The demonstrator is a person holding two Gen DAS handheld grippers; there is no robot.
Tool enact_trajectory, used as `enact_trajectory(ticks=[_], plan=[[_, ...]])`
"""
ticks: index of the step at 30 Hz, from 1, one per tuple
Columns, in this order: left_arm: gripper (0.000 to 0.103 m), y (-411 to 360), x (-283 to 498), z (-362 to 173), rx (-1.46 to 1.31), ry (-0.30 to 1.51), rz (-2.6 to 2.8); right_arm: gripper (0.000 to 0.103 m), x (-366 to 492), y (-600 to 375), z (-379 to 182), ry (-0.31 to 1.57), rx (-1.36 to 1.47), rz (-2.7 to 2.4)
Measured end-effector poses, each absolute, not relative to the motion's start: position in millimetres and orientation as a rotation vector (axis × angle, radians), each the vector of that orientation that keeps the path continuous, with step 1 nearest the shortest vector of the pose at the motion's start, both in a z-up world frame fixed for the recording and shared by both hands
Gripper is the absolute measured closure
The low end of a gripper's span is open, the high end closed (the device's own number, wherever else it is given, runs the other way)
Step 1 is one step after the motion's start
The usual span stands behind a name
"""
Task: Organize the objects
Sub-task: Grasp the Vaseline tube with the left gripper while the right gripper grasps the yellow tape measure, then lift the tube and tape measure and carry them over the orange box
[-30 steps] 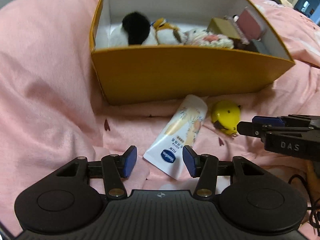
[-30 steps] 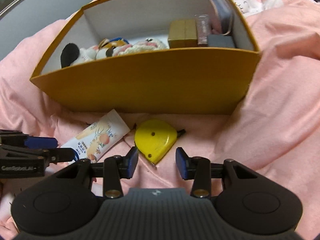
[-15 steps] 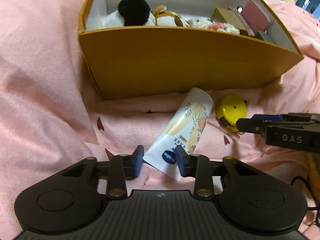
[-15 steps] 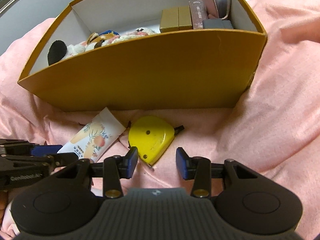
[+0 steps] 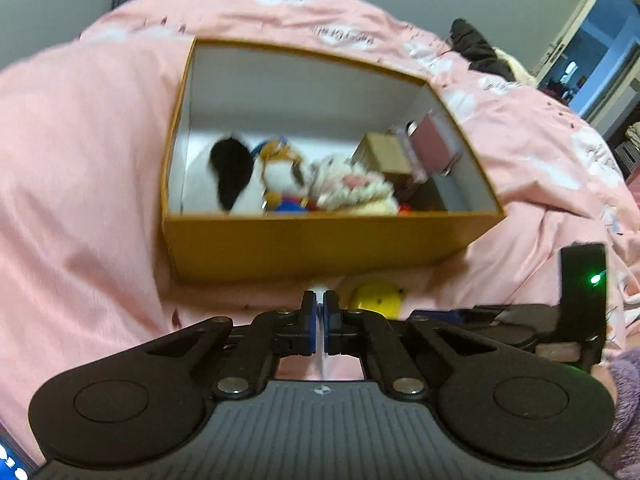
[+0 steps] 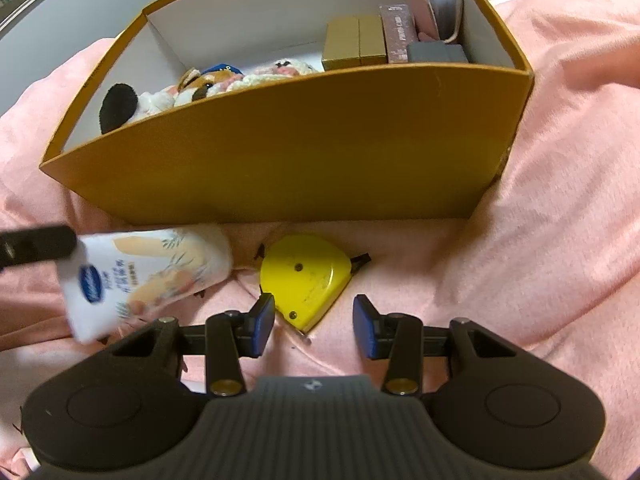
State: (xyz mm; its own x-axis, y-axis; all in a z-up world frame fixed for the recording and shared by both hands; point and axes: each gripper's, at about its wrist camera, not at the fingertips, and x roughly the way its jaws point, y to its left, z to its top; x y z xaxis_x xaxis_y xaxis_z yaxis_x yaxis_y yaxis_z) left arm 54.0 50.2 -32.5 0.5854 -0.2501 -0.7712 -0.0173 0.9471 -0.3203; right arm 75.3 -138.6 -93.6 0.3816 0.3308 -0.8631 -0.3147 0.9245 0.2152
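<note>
My left gripper is shut on the flat end of a white cream tube and holds it lifted off the bed, in front of the open orange box. In the left wrist view only a thin white edge of the tube shows between the pads. A yellow tape measure lies on the pink blanket before the box; it also shows in the left wrist view. My right gripper is open, its fingers on either side of the tape measure's near corner.
The box holds plush toys at the left and small boxes and a pink case at the right. Rumpled pink blanket surrounds everything. A dark garment lies far behind.
My left gripper closed on the tube's flat end and lifted it off the blanket, rising so the box interior shows. My right gripper moved slightly closer to the tape measure.
</note>
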Motion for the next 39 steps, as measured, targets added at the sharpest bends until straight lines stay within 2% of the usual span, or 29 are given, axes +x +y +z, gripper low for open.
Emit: enact_trajectory(ticks=[6, 13, 18, 26, 28, 31, 39], plan=[[0.099, 31.6, 66.5, -44.2, -0.243, 0.963, -0.161, 0.053, 81.6, -141.1, -94.3, 1.114, 0.063, 0.410], [0.090, 11.8, 60.2, -62.6, -0.105, 1.067, -0.165, 0.052, 86.7, -131.9, -97.5, 1.126, 0.060, 0.438], [0.086, 10.2, 56.8, -80.4, -0.061, 1.170, -0.131, 0.045, 94.8, -129.0, -101.7, 1.146, 0.086, 0.436], [0.084, 16.0, 53.4, -97.2, -0.113, 1.262, -0.120, 0.044, 104.5, -120.5, -113.5, 1.175, 0.077, 0.413], [0.084, 20.8, 50.8, -97.0, -0.153, 1.256, -0.113, 0.044, 104.1, -119.3, -114.4, 1.176, 0.069, 0.411], [0.090, 25.8, 45.5, -91.5, -0.178, 1.222, -0.101, 0.047, 101.7, -118.3, -114.2, 1.170, 0.055, 0.405], [0.092, 33.1, 48.6, -57.1, -0.203, 1.053, -0.079, 0.048, 88.2, -117.8, -97.7, 1.132, 0.026, 0.418]])
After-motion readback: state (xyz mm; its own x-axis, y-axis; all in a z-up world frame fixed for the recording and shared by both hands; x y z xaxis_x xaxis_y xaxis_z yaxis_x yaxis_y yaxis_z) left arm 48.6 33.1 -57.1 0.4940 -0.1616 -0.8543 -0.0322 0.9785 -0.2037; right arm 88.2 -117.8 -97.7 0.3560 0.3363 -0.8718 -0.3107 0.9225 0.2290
